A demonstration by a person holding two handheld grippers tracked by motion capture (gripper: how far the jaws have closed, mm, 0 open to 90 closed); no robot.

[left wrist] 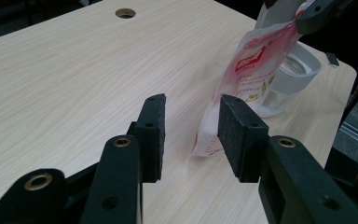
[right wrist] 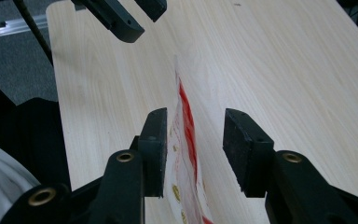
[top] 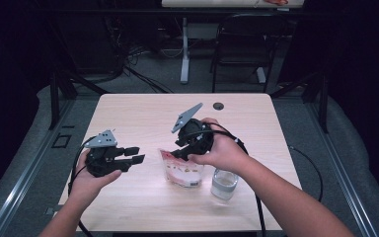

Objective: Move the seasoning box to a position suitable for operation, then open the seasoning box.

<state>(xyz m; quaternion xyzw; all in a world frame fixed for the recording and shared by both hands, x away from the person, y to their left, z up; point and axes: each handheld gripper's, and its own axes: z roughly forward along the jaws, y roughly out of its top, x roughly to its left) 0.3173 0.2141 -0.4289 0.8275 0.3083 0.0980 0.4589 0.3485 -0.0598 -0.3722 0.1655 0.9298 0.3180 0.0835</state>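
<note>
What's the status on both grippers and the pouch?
Left gripper open, off the pouch. Right gripper open, straddling pouch's top edge, no clamp. Pouch upright. Glass jar close beside it.

Dim high view, dark vignetted edges, brighter gripper views, soft shadows, slightly blurred near jaws

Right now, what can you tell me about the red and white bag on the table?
The bag is a thin, shiny plastic pouch, white with red print and small yellow pictures. It stands upright on the table, beside a clear cup. Its top edge sits between the right gripper's open jaws, close against one pad.
</note>
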